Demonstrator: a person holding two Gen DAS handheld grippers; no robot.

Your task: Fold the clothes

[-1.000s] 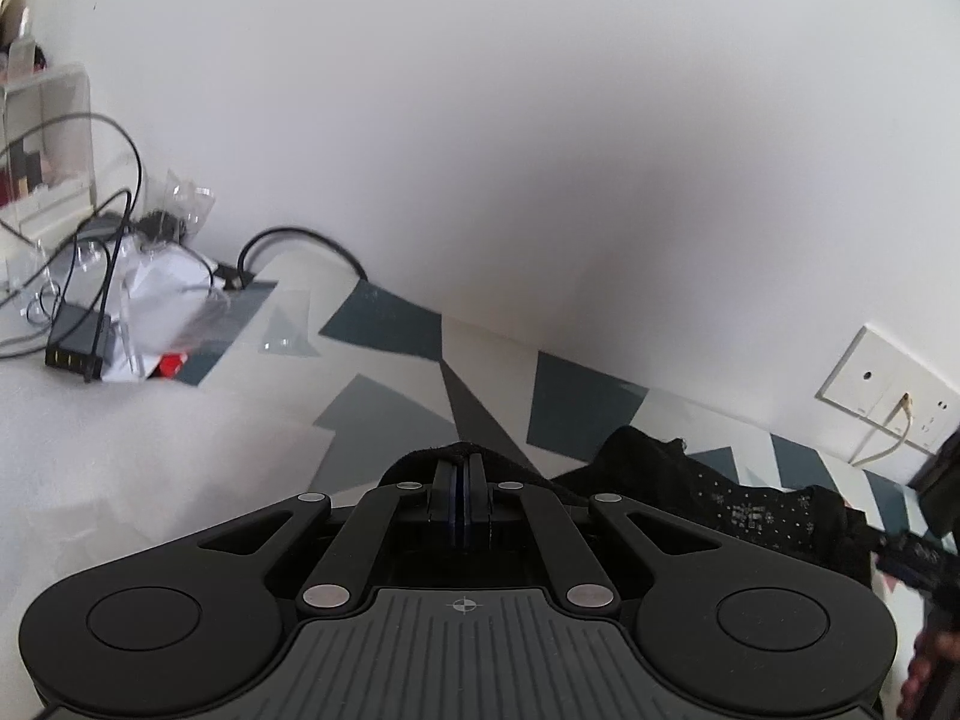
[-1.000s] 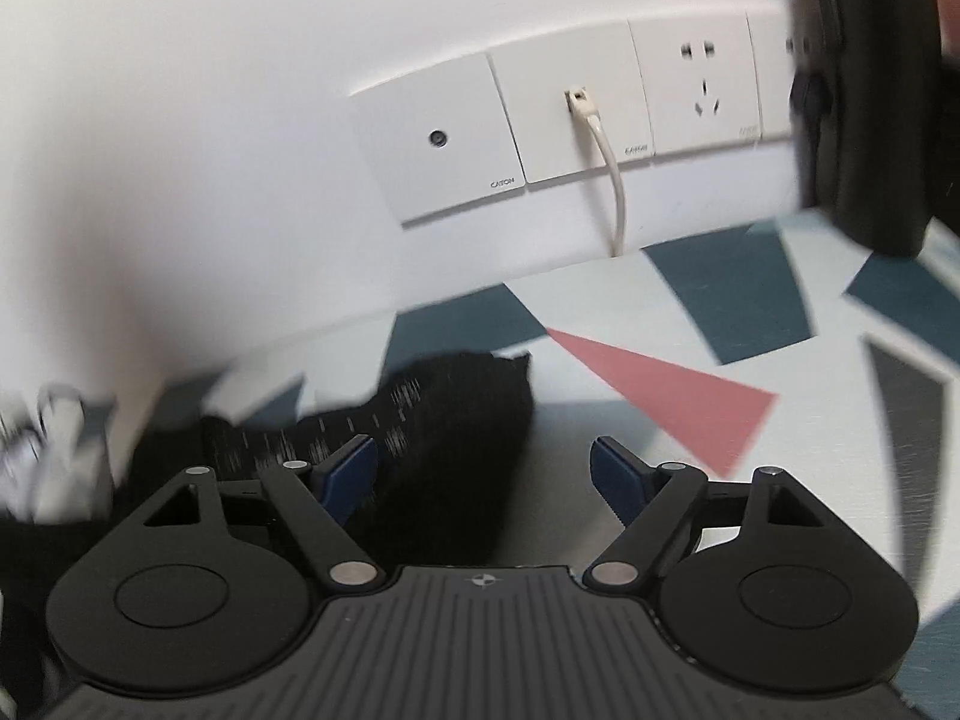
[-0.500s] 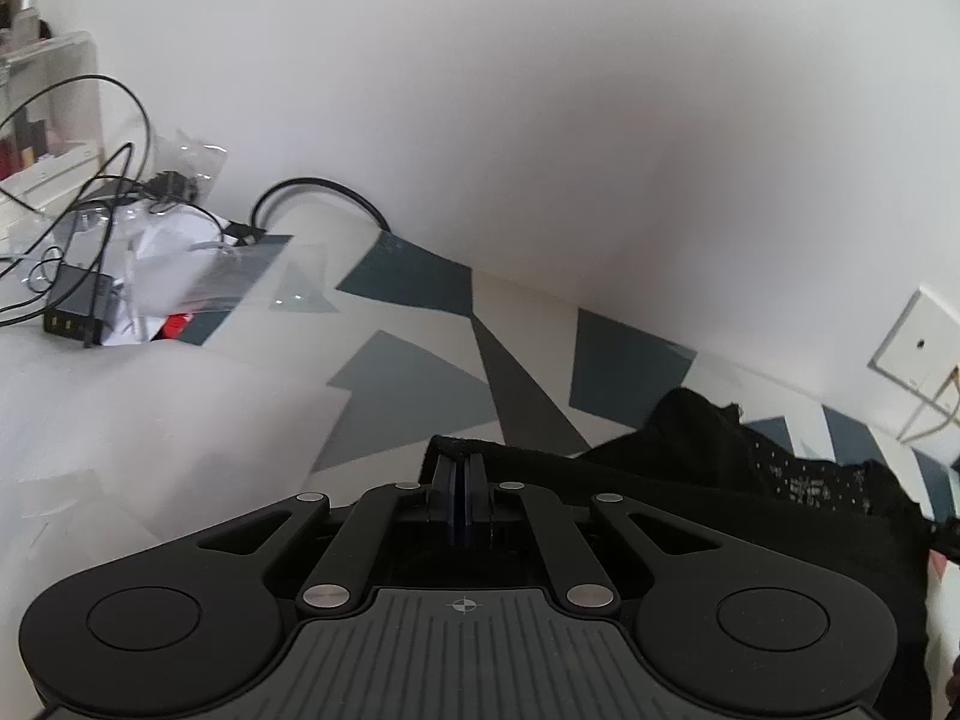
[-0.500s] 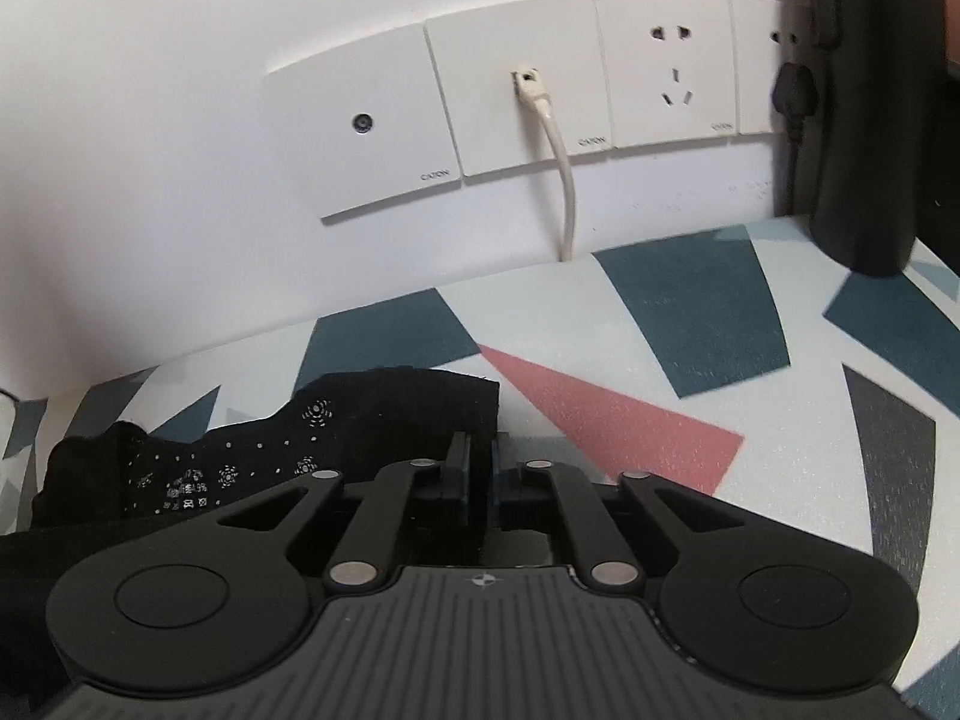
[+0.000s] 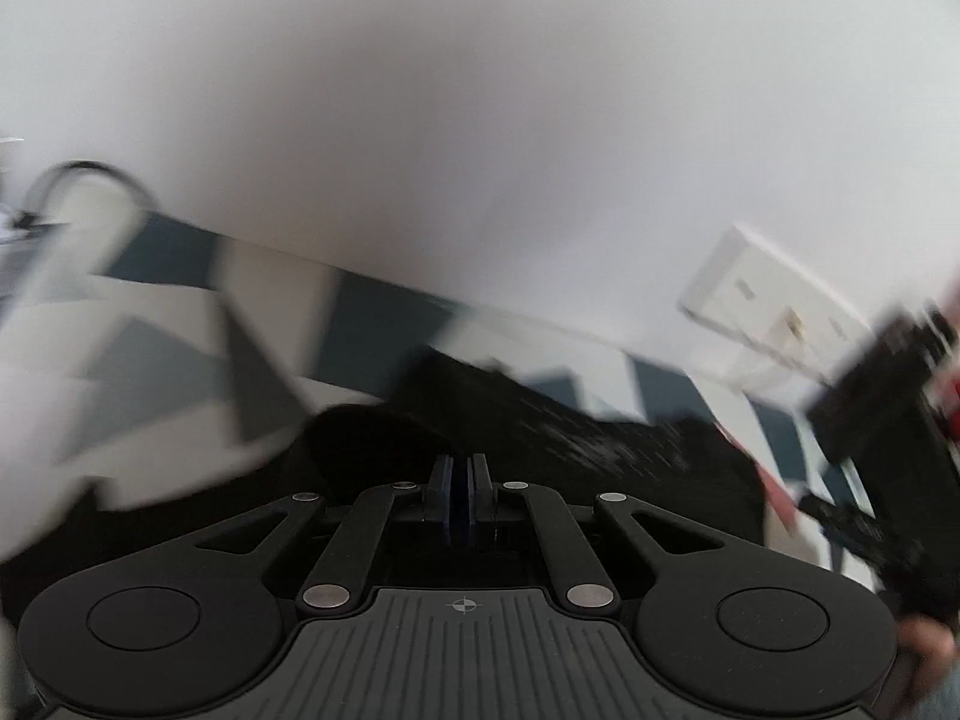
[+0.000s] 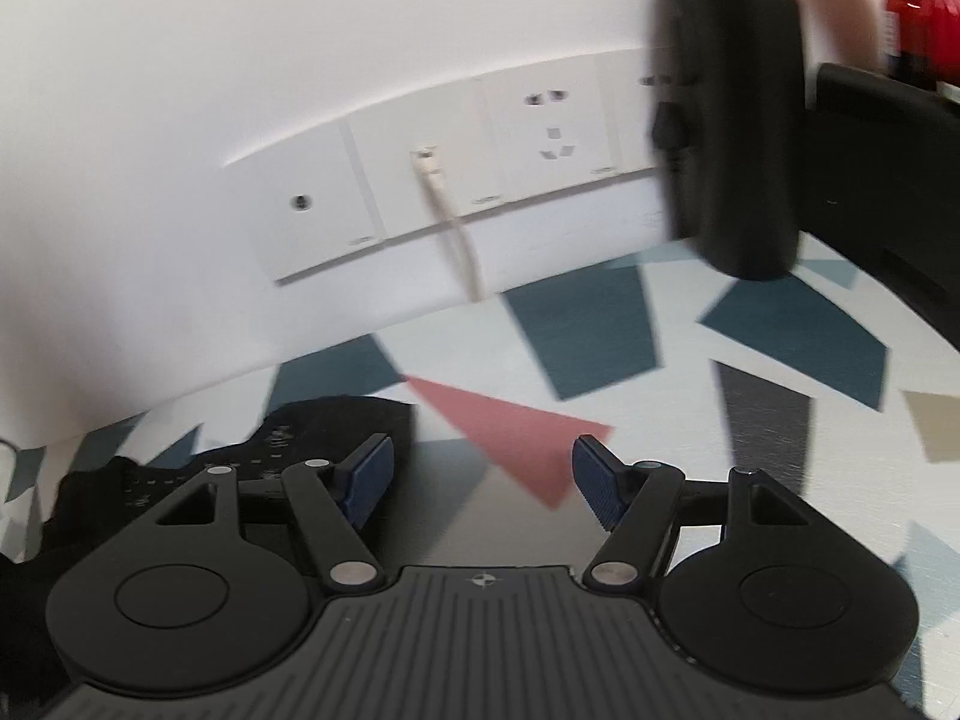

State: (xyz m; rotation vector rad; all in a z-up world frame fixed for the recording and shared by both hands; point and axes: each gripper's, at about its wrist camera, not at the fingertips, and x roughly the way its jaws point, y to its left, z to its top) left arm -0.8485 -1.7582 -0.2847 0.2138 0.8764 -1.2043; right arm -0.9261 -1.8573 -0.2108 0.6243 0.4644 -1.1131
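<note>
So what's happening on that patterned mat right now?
A person is folding a black dotted garment on the geometric-patterned mat. The left claw is shut on an edge of the garment. The right claw is opening over bare mat, with nothing between its pads, the garment just to its left.

- I see a plain white wall (image 6: 180, 138) behind the work surface.
- A row of white wall sockets (image 6: 456, 180) sits low on it, with a pale cable (image 6: 459, 240) plugged in.
- The tabletop (image 6: 600, 336) carries teal, grey and pink geometric shapes on white.
- A black bottle (image 6: 738, 120) stands by the wall.
</note>
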